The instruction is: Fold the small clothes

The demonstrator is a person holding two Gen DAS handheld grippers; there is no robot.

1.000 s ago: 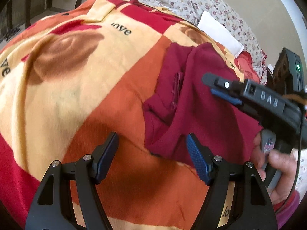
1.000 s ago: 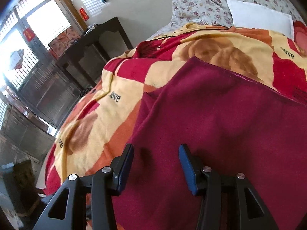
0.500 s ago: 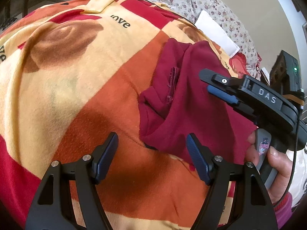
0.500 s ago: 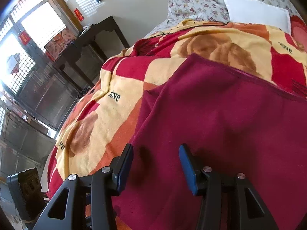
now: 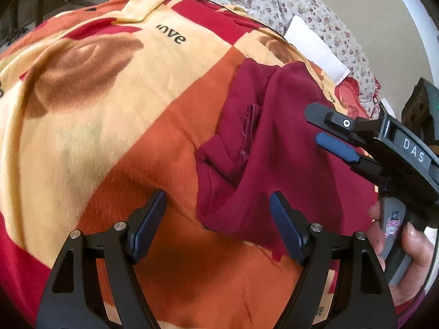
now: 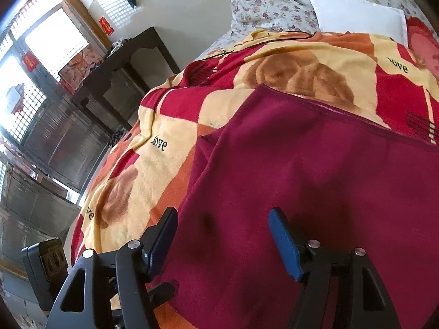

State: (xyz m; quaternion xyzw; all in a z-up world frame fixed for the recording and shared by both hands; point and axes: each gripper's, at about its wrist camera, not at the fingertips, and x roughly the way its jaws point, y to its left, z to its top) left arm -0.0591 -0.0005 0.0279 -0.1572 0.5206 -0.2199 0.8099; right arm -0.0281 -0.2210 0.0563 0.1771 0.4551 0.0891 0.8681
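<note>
One view only: garment's (image 5: 274, 148) bunched fold.

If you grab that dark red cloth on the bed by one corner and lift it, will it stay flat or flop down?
Probably flop. The dark red garment already lies in soft folds and bunches on the blanket, so it looks limp, not stiff. Its fuzzy surface suggests it will not slip easily. It seems thin, so likely light.

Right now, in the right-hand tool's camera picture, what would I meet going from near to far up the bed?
Blue-padded fingers → dark red garment → patterned "love" blanket → white pillow → floral bedding → wall.
</note>
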